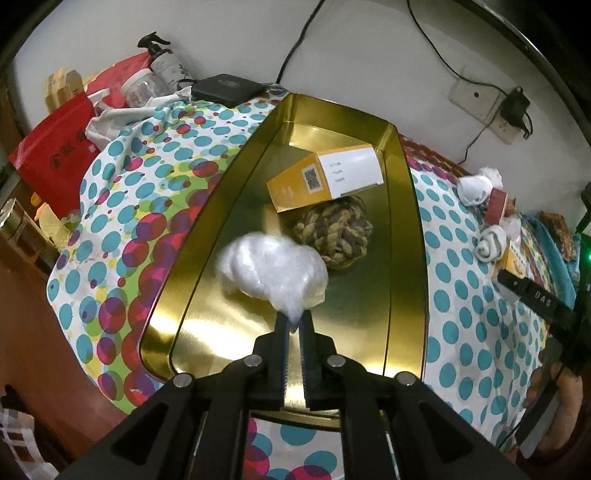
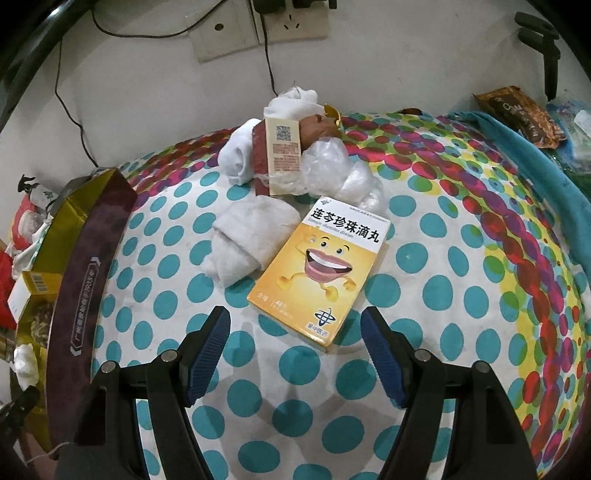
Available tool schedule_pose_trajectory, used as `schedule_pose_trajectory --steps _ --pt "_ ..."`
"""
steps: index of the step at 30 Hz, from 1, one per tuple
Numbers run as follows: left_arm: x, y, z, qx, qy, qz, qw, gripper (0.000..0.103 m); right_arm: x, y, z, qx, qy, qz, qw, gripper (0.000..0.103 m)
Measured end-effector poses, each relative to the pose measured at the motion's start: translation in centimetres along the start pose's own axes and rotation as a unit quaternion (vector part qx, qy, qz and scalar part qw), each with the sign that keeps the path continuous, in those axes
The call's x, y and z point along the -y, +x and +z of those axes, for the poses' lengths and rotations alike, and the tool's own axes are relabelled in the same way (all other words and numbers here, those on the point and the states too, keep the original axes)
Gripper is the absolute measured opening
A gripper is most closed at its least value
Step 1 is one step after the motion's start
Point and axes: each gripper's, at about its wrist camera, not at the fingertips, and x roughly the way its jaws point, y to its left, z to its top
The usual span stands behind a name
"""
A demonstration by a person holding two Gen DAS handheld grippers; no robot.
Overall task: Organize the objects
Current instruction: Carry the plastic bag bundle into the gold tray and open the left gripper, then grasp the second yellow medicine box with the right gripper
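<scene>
My left gripper (image 1: 294, 319) is shut on a crumpled clear plastic bag (image 1: 271, 269) and holds it over the gold tin tray (image 1: 192, 325). In the tray lie a yellow box (image 1: 325, 177) and a braided rope ball (image 1: 334, 230). My right gripper (image 2: 295, 325) is open and empty, just short of a yellow medicine box (image 2: 321, 273) lying flat on the dotted cloth. Behind that box lie rolled white socks (image 2: 243, 240), a narrow red-and-cream box (image 2: 277, 155) and crumpled plastic (image 2: 332, 173). The tray's dark outer wall (image 2: 85, 273) shows at the left of the right wrist view.
The dotted cloth (image 1: 122, 192) covers the table. A red bag (image 1: 55, 155), a spray bottle (image 1: 166, 62), a jar and a black box (image 1: 225, 88) crowd the far left. Wall sockets with cables (image 2: 258, 26) are behind. A teal cloth (image 2: 532, 155) and snack packets lie at the right.
</scene>
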Motion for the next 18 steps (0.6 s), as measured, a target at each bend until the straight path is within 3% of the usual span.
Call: schedule_pose_trajectory --steps 5,8,18 --pt "-0.4 -0.2 0.2 0.006 -0.012 -0.006 0.9999 0.041 0.1 0.4 0.1 -0.002 0.008 -0.005 1.0 0.071" --pt "-0.6 -0.5 0.3 0.013 -0.013 -0.007 0.9998 0.05 0.1 0.7 0.1 -0.004 0.014 -0.007 1.0 0.071" --pt "-0.1 -2.5 -0.2 0.032 0.003 -0.037 0.9988 0.061 0.3 1.2 0.3 -0.005 0.022 -0.013 1.0 0.071"
